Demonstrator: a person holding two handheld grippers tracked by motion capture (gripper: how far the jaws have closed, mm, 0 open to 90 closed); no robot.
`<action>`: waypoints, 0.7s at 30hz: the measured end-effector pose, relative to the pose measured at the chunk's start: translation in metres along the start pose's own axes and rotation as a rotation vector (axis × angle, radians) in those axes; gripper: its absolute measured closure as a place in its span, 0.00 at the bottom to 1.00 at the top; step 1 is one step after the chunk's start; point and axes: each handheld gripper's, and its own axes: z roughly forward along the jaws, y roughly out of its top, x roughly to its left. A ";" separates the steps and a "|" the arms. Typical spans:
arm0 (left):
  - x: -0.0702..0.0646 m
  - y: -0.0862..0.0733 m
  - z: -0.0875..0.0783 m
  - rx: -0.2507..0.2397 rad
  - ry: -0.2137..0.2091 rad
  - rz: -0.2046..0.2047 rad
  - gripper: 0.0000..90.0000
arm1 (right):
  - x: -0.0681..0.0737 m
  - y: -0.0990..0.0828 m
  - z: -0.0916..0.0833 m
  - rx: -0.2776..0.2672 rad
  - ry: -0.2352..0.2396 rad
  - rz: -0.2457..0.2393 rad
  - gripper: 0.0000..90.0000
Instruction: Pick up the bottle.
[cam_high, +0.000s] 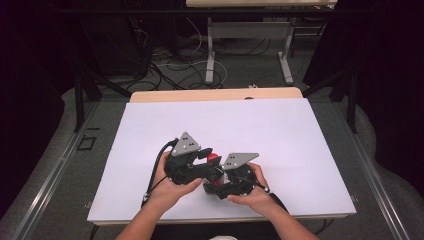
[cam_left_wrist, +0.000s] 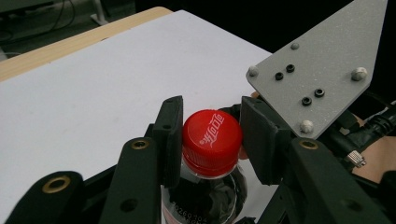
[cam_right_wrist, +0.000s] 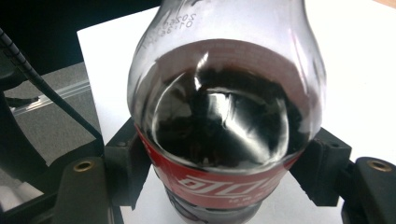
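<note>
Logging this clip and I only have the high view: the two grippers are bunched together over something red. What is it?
Observer: A cola bottle with a red cap. The left gripper view shows the cap between the left gripper pads.
Operator: Are those pads on the cap?
Observer: One pad touches its side; the other sits close, contact unclear.
Operator: And the right gripper?
Observer: In its own view the right gripper is clamped on the bottle's body at the red label.
Operator: Is the bottle full?
Observer: Dark liquid reaches the shoulder; the neck above is clear.
</note>
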 end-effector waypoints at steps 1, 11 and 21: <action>0.001 0.000 0.000 0.001 -0.010 -0.006 0.67 | 0.000 0.000 0.000 0.000 0.002 0.000 0.33; 0.014 0.003 -0.011 -0.008 -0.106 0.036 0.51 | 0.000 0.000 0.000 -0.001 0.017 -0.001 0.33; 0.030 0.002 -0.008 0.021 -0.215 0.042 0.52 | 0.002 0.001 -0.001 0.010 0.047 -0.012 0.33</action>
